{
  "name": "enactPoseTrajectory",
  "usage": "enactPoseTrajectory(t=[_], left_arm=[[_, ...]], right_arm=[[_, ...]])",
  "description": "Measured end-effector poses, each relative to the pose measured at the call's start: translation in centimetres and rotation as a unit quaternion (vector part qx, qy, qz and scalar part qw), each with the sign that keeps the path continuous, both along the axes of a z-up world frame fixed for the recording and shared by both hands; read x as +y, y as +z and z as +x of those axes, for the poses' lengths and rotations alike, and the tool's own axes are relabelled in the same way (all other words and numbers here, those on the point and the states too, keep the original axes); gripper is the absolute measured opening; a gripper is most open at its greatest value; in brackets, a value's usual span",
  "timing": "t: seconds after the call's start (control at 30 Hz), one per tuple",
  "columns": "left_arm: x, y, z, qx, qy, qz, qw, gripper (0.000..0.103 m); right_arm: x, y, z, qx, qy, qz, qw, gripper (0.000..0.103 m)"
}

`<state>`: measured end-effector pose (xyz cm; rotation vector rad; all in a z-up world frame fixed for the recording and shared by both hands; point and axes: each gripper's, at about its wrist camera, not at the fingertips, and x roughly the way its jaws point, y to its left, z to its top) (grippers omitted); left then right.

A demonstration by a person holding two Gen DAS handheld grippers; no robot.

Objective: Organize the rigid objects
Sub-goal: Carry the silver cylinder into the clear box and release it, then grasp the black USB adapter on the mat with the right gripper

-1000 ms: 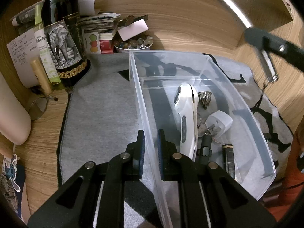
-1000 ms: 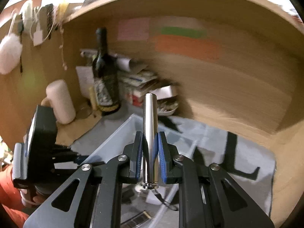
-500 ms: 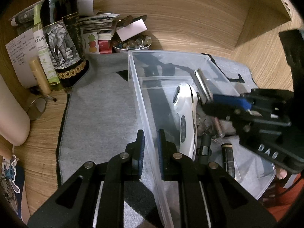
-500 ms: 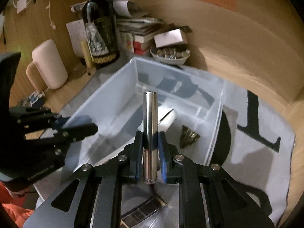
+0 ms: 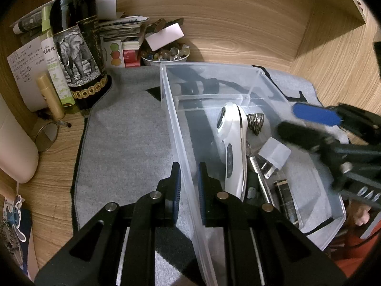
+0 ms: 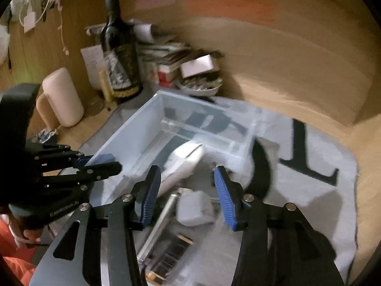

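A clear plastic bin (image 5: 181, 128) sits on a grey mat. My left gripper (image 5: 189, 178) is shut on the bin's left wall, one finger on each side. In the bin lie a white handheld device (image 5: 232, 147), a white plug adapter (image 5: 273, 153), a silver metal tube (image 6: 159, 221), a small metal ornament (image 5: 256, 122) and a dark rectangular item (image 6: 170, 257). My right gripper (image 6: 187, 195) is open and empty above the bin's near end; it shows blurred at the right of the left wrist view (image 5: 309, 128).
A dark wine bottle (image 5: 76, 47), a green bottle, papers and books, and a bowl of small stones (image 5: 165, 54) stand at the back left. A cream cylinder (image 6: 62, 97) stands at the left. Wooden walls close the back and right.
My right gripper lowered the silver tube into the bin, opened and let it go. The tube now lies in the bin. My left gripper stayed on the wall.
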<state>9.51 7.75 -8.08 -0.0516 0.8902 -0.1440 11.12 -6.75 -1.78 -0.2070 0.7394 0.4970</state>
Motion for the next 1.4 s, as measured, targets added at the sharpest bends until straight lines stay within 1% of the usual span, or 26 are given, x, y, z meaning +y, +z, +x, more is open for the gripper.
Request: enactPoseTrajectory(t=[0.1, 0.17, 0.2, 0.23, 0.3, 0.37, 0.43, 0.5, 0.63, 0.7, 0.83, 0.87, 0.9, 0.97, 1.0, 1.03, 1.2, 1.3, 1.4], left_arm=[[0.0, 0.0, 0.0, -0.001, 0.000, 0.000, 1.0000, 0.012], [0.0, 0.0, 0.0, -0.001, 0.000, 0.000, 1.0000, 0.012], [0.0, 0.0, 0.0, -0.001, 0.000, 0.000, 1.0000, 0.012], [0.0, 0.0, 0.0, -0.001, -0.001, 0.000, 1.0000, 0.012], [0.0, 0.0, -0.1, -0.002, -0.001, 0.000, 1.0000, 0.012], [0.0, 0.0, -0.1, -0.002, -0.002, 0.001, 1.0000, 0.012], [-0.1, 0.0, -0.1, -0.003, -0.003, 0.001, 1.0000, 0.012], [-0.1, 0.0, -0.1, -0.004, -0.003, 0.001, 1.0000, 0.012], [-0.1, 0.0, -0.1, -0.004, -0.002, -0.001, 1.0000, 0.012], [-0.1, 0.0, -0.1, -0.004, -0.003, 0.001, 1.0000, 0.012], [-0.2, 0.0, -0.1, -0.004, -0.003, 0.001, 1.0000, 0.012], [-0.2, 0.0, -0.1, -0.005, -0.003, 0.002, 1.0000, 0.012], [-0.1, 0.0, -0.1, -0.004, -0.003, 0.002, 1.0000, 0.012], [-0.1, 0.0, -0.1, -0.004, -0.003, 0.002, 1.0000, 0.012], [-0.1, 0.0, -0.1, -0.004, -0.003, 0.001, 1.0000, 0.012], [-0.1, 0.0, -0.1, -0.004, -0.003, 0.001, 1.0000, 0.012], [-0.1, 0.0, -0.2, -0.006, -0.002, -0.001, 1.0000, 0.012], [-0.1, 0.0, -0.2, -0.006, -0.003, 0.000, 1.0000, 0.012], [-0.1, 0.0, -0.2, -0.006, -0.004, 0.001, 1.0000, 0.012]], right_arm=[[-2.9, 1.2, -0.7, -0.024, -0.044, 0.008, 0.999, 0.054], [-4.6, 1.7, -1.1, -0.038, -0.071, 0.006, 0.997, 0.056], [-5.9, 2.0, -1.4, -0.046, -0.092, 0.001, 0.995, 0.059], [-6.7, 2.1, -1.7, -0.050, -0.106, -0.003, 0.993, 0.063], [-9.0, 2.1, -2.3, -0.053, -0.145, -0.012, 0.988, 0.067], [-10.7, 1.7, -2.8, -0.047, -0.171, -0.015, 0.984, 0.068], [-12.4, 0.7, -3.2, -0.029, -0.198, -0.017, 0.980, 0.071], [-13.4, -0.9, -3.3, -0.005, -0.212, -0.021, 0.977, 0.072], [-14.2, -4.3, -2.9, 0.049, -0.226, -0.037, 0.972, 0.072], [-14.5, -5.9, -2.7, 0.076, -0.230, -0.032, 0.970, 0.072], [-14.8, -8.1, -2.7, 0.113, -0.230, -0.017, 0.966, 0.072], [-14.7, -8.2, -2.8, 0.107, -0.231, -0.017, 0.967, 0.072], [-14.7, -8.2, -3.1, 0.100, -0.230, -0.019, 0.968, 0.071], [-14.8, -8.0, -3.3, 0.097, -0.229, -0.019, 0.968, 0.059], [-14.8, -7.9, -3.4, 0.098, -0.226, -0.019, 0.969, 0.048], [-14.9, -7.7, -3.4, 0.098, -0.224, -0.018, 0.969, 0.042], [-14.9, -6.9, -3.5, 0.084, -0.224, -0.026, 0.971, 0.042], [-14.7, -5.7, -3.2, 0.066, -0.221, -0.027, 0.973, 0.042], [-14.3, -3.8, -2.8, 0.039, -0.214, -0.025, 0.976, 0.042]])
